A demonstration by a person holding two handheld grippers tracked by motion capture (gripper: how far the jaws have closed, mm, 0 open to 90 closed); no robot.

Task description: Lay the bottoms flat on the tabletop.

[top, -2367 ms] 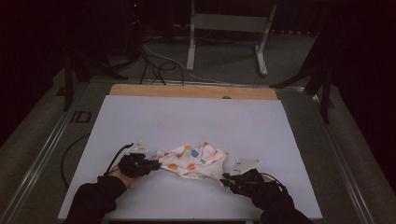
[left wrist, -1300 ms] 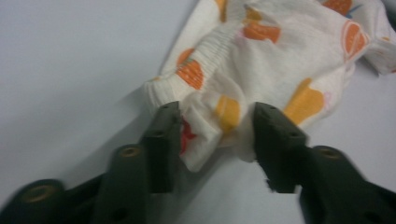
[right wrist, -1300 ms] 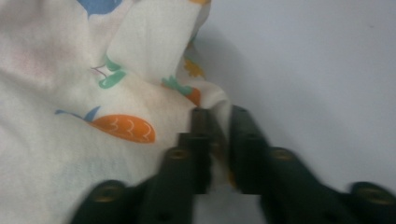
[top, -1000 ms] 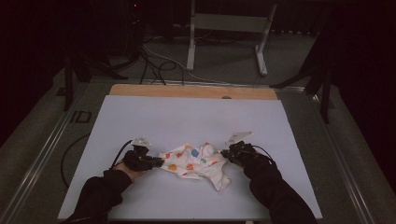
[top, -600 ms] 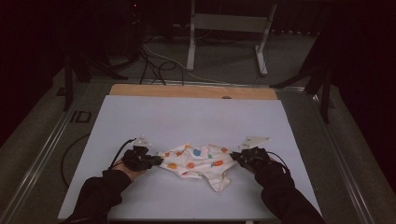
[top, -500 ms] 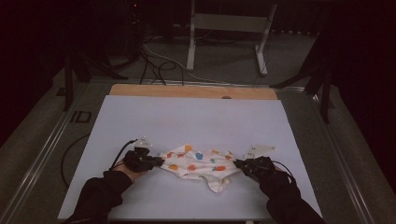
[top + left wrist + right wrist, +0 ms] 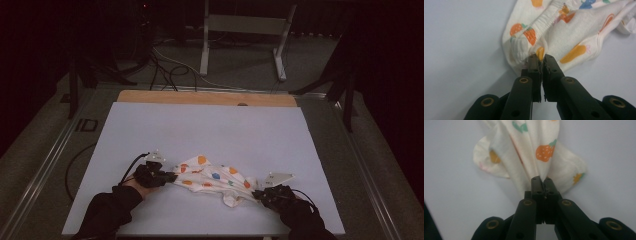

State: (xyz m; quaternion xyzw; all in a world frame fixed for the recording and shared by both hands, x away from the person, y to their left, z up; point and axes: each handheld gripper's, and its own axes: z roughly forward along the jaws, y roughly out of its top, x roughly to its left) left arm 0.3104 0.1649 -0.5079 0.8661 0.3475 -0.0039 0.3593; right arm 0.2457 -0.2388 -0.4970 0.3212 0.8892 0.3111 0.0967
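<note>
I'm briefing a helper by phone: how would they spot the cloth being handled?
Look at the white table, near its front edge. Stretched between the left gripper and right gripper lies the small cream garment, the only printed thing there, dotted with orange fruit.

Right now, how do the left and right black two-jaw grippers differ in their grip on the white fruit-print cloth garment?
The left gripper pinches the white fruit-print cloth garment beside its gathered elastic band; the right gripper pinches a plain bunched fold. In the high view the left gripper sits farther up the white table, the right one nearer the front edge. Both are shut on the cloth, which stretches between them.
</note>
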